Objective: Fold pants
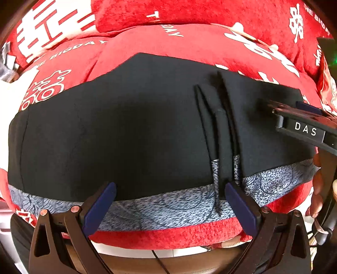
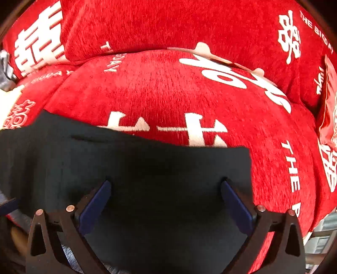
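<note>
Black pants [image 1: 126, 130] lie spread flat on a red cushion, with a grey patterned band [image 1: 168, 206] along their near edge and a few raised pleats [image 1: 219, 130] right of centre. My left gripper [image 1: 170, 194] is open and empty, its blue pads over the grey band. My right gripper [image 2: 166, 189] is open over the right end of the pants [image 2: 147, 168], nothing between its pads. The right gripper also shows in the left wrist view [image 1: 294, 113], reaching in from the right over the pants.
The red sofa cushion [image 2: 168, 88] with white lettering extends behind and to the right of the pants. A back cushion [image 1: 189, 12] rises behind. The sofa's front edge [image 1: 168, 236] is just below the grey band. A hand [image 1: 318, 189] holds the right gripper.
</note>
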`<state>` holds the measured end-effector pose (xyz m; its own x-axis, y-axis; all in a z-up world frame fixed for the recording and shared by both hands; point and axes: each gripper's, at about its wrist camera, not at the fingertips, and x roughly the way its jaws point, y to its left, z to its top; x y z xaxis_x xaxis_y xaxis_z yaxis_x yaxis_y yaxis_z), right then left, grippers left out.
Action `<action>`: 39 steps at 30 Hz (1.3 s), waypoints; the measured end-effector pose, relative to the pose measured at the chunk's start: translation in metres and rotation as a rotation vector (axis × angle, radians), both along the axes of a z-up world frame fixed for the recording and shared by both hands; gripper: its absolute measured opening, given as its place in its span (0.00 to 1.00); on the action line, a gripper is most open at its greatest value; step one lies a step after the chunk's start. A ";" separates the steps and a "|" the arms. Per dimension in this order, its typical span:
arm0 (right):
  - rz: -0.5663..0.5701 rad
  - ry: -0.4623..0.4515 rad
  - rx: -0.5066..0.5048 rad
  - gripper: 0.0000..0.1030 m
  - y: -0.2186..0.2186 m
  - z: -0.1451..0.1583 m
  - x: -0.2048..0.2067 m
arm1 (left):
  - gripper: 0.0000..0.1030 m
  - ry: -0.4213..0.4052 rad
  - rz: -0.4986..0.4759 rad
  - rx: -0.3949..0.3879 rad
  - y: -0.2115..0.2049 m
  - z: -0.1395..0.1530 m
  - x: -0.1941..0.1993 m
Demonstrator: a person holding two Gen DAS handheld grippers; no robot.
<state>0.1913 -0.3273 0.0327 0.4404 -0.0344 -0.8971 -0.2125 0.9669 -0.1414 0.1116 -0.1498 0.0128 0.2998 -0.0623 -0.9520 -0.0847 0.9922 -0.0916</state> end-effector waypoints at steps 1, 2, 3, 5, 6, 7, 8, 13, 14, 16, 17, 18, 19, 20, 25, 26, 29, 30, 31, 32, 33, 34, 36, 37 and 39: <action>-0.003 0.009 0.005 1.00 0.002 0.004 -0.002 | 1.00 -0.008 0.012 0.013 0.005 0.002 -0.001; 0.004 0.005 0.036 1.00 0.005 0.009 -0.007 | 1.00 -0.013 0.030 0.027 0.011 0.002 -0.002; 0.018 -0.004 0.063 1.00 0.007 0.012 -0.013 | 1.00 -0.010 0.048 0.029 0.018 0.000 -0.002; 0.037 -0.001 0.080 1.00 0.015 0.013 -0.023 | 1.00 0.016 0.073 0.014 0.029 -0.008 -0.001; 0.042 0.003 0.083 1.00 0.021 0.010 -0.031 | 1.00 0.031 0.078 0.000 0.033 -0.014 -0.001; 0.054 0.006 0.086 1.00 0.025 0.006 -0.038 | 1.00 0.021 0.067 -0.002 0.035 -0.014 -0.002; 0.065 -0.001 0.066 1.00 0.030 0.000 -0.046 | 1.00 0.015 0.059 0.009 0.034 -0.014 -0.004; 0.020 -0.063 0.058 1.00 0.023 0.005 -0.079 | 1.00 -0.013 0.074 0.013 0.046 -0.005 -0.017; 0.016 -0.067 0.079 1.00 0.019 0.008 -0.087 | 1.00 -0.022 0.084 0.013 0.051 -0.004 -0.019; 0.020 -0.075 0.077 1.00 0.019 0.008 -0.100 | 1.00 -0.028 0.111 0.015 0.063 -0.005 -0.023; 0.030 -0.080 0.062 1.00 0.020 0.004 -0.105 | 1.00 -0.023 0.122 0.009 0.068 -0.007 -0.024; 0.040 -0.079 0.044 1.00 0.021 -0.001 -0.106 | 1.00 -0.002 0.132 0.009 0.073 -0.014 -0.023; 0.043 -0.077 0.035 1.00 0.022 -0.003 -0.106 | 1.00 0.015 0.136 0.011 0.078 -0.020 -0.024; 0.031 -0.070 0.041 1.00 0.022 0.000 -0.104 | 1.00 0.010 0.135 -0.002 0.081 -0.021 -0.024; 0.061 -0.082 0.135 1.00 0.042 0.027 -0.097 | 1.00 -0.042 0.187 -0.010 0.101 -0.008 -0.036; 0.105 -0.087 0.111 1.00 0.057 0.028 -0.098 | 1.00 -0.050 0.215 -0.007 0.111 -0.006 -0.038; 0.220 -0.084 0.080 1.00 0.096 0.023 -0.101 | 1.00 -0.059 0.293 0.002 0.140 -0.005 -0.041; 0.254 -0.082 0.081 1.00 0.108 0.020 -0.102 | 1.00 -0.063 0.328 0.008 0.151 -0.004 -0.044; 0.279 -0.076 0.084 1.00 0.120 0.017 -0.103 | 1.00 -0.066 0.353 0.013 0.160 -0.004 -0.046; 0.290 -0.071 0.081 1.00 0.129 0.013 -0.104 | 1.00 -0.068 0.380 0.018 0.169 -0.004 -0.048; 0.305 -0.060 0.068 1.00 0.139 0.007 -0.104 | 1.00 -0.064 0.410 0.023 0.182 -0.006 -0.051; 0.317 -0.056 0.046 1.00 0.148 0.000 -0.103 | 1.00 -0.058 0.425 0.023 0.187 -0.007 -0.051; 0.336 -0.083 -0.041 1.00 0.166 -0.011 -0.104 | 1.00 -0.043 0.465 0.012 0.203 -0.013 -0.053; 0.360 -0.076 -0.059 1.00 0.174 -0.016 -0.104 | 1.00 -0.031 0.472 0.013 0.205 -0.018 -0.052; 0.385 -0.041 -0.038 1.00 0.182 -0.023 -0.100 | 1.00 0.001 0.459 0.011 0.211 -0.029 -0.049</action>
<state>0.0912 -0.1457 0.0100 0.4630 0.1074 -0.8798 -0.5525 0.8112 -0.1918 0.0625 0.0616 -0.0164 0.2926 0.0871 -0.9523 -0.5163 0.8526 -0.0806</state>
